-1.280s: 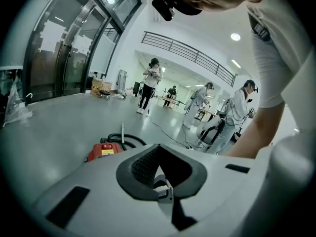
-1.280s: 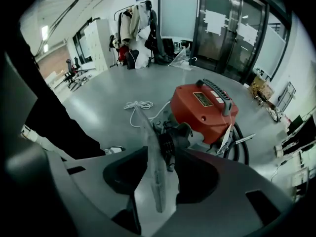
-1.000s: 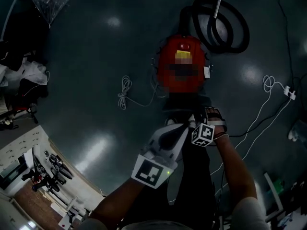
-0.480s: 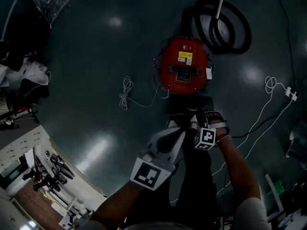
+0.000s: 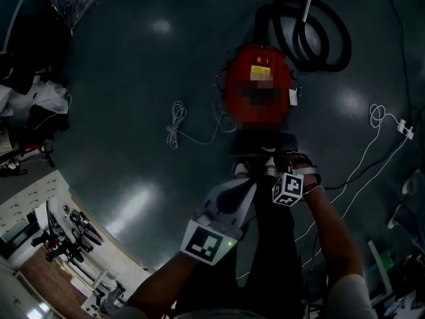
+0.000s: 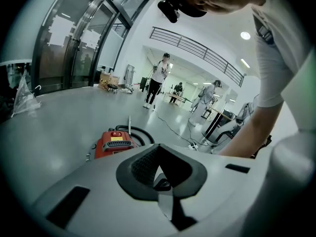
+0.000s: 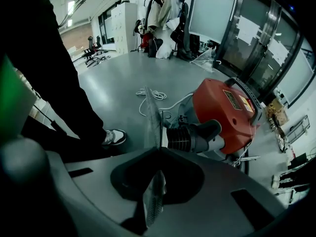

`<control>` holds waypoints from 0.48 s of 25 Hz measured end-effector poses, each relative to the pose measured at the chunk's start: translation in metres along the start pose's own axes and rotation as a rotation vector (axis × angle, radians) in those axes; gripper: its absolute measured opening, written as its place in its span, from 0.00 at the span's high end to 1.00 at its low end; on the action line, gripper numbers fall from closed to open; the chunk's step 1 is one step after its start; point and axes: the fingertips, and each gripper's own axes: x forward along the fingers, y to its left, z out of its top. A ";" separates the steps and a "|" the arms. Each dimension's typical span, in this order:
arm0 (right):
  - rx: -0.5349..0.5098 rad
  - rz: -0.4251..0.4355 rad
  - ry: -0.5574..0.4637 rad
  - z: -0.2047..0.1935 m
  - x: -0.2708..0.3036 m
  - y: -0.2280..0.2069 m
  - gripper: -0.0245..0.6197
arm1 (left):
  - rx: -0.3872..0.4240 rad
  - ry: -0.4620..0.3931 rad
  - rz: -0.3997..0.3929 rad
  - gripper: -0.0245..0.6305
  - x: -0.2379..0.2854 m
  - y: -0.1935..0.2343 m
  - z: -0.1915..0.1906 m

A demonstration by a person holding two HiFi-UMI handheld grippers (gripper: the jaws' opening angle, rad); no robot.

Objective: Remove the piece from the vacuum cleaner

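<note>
Standing over vacuum [image 5: 257,88] on floor [image 5: 133,78], just past shoe [image 7: 114,136]. Both claws held up by the body, well apart from vacuum. Left gripper [image 6: 163,186] clenched, empty. Right gripper [image 7: 152,107] clenched too, nothing between jaws. Not yet touching anything, so probably the approach step.

Likely piece: ribbed black cuff [image 7: 190,136] plugged into vacuum's near end, clearest in right gripper view. Hose [image 5: 312,25] coiled at far end. Can't tell whether joined to cuff.

To do it well:
- Crouch and open right jaws wide before reaching.
- Close across the rigid cuff, near the socket.
- Pin vacuum with left gripper at handle [image 7: 245,94] to stop rolling.
- Pull straight along the socket, twisting if stuck.
- Keep clear of cord [image 5: 178,126] lying beside.

Containers: only vacuum body, closed, contents not visible.
</note>
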 end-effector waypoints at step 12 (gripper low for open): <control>-0.039 0.053 -0.006 0.006 -0.001 0.010 0.91 | 0.007 0.013 -0.001 0.95 0.001 -0.002 -0.008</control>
